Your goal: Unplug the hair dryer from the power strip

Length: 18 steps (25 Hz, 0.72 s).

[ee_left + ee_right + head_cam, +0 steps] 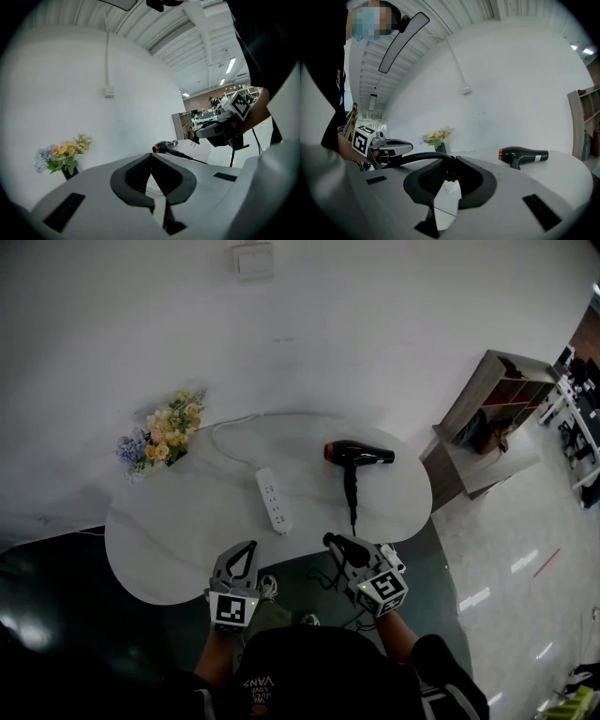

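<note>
**Inventory.** One white round-edged table (187, 540). One black hair dryer with an orange ring at one end (359, 456). One white oblong power strip (273, 500). One bunch of yellow, peach and blue flowers (161, 435). Two hand-held grippers.

**Orientation of the hair dryer.**
- It lies on its side on the table top, right of the power strip and apart from it.
- In the head view its barrel, the long axis, runs left to right. The orange-ringed end points left, toward the strip.
- The handle points toward the person.
- Its black cord (352, 502) leaves the handle and runs to the near table edge.

**Power strip.** It lies flat, with its long axis running away from the person. No plug sits in its sockets. A thin white lead curves off from its far end.

**Grippers.**
- The left gripper (151, 159) has its jaws together with nothing between them. It is raised over the near table edge.
- The right gripper (451, 161) is clamped on the dryer's black plug (193, 142), held in the air clear of the strip. The cord arcs away from its jaws.

**Containers.**
- One dark vase (69, 174) holds the flowers.
- One wooden open shelf unit (487, 418) stands on the floor at the right. The dark things in its compartments are too small to identify.
</note>
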{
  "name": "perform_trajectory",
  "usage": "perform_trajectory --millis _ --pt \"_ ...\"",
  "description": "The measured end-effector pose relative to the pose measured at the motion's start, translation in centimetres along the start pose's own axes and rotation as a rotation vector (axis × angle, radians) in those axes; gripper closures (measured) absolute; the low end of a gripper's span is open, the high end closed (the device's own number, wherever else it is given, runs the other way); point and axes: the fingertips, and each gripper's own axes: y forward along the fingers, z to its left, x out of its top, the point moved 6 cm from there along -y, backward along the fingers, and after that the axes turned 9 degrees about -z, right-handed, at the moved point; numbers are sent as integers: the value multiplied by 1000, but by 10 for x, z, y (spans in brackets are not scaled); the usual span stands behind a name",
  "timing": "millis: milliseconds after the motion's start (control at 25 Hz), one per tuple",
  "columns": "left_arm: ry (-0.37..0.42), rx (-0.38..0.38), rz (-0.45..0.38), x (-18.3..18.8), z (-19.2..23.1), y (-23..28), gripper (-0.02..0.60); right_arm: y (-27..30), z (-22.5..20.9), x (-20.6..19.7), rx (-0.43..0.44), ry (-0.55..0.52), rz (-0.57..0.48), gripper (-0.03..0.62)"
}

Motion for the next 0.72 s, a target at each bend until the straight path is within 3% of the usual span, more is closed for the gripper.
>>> perform_trajectory --millis 280,720 --pt "-63 86 -24 17 -14 -33 563 -34 6 6 -23 -2 2 517" --pt "-120 125 -34 26 -38 -82 563 -75 24 9 -43 0 10 517"
